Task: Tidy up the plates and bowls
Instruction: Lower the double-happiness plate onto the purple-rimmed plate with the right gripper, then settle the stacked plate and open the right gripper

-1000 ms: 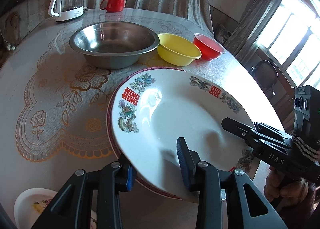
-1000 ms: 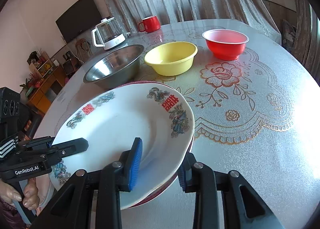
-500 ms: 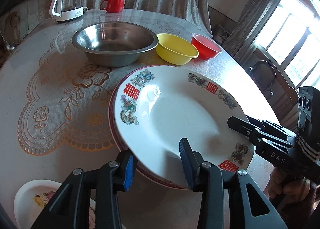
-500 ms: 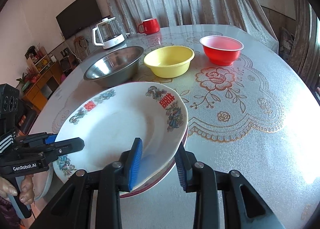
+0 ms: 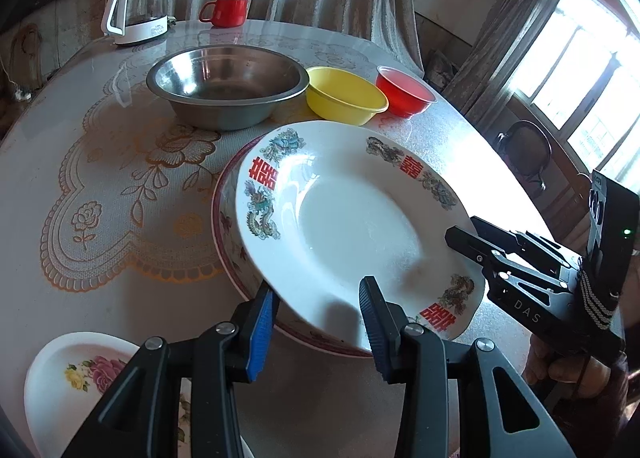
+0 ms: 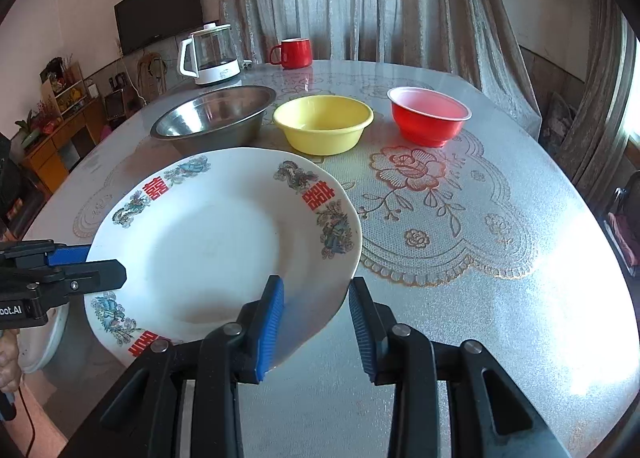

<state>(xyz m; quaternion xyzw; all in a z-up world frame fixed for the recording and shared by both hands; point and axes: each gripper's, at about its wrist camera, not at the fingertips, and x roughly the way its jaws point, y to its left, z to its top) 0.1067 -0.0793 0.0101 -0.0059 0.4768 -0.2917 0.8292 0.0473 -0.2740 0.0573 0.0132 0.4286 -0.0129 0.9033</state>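
Observation:
A white plate with red characters and dragon designs (image 5: 352, 218) is held tilted above a red-rimmed plate (image 5: 228, 242) that lies on the table. My left gripper (image 5: 316, 322) straddles the white plate's near rim, jaws wide apart, not clamping. My right gripper (image 6: 316, 322) straddles the opposite rim (image 6: 224, 234), also wide; the rim rests against its left pad. The right gripper also shows in the left wrist view (image 5: 520, 266). A small flowered plate (image 5: 80, 374) lies at the near left.
At the back of the round table stand a steel bowl (image 5: 224, 86), a yellow bowl (image 5: 344, 98), a red bowl (image 5: 404, 92), a kettle (image 5: 140, 10) and a red mug (image 5: 226, 12). A lace-pattern cloth (image 6: 440, 218) covers the table. A chair (image 5: 524, 154) stands to the right.
The white plate has risen off the red-rimmed plate and both grippers have drawn back toward the near edge with it. The small flowered plate shows more.

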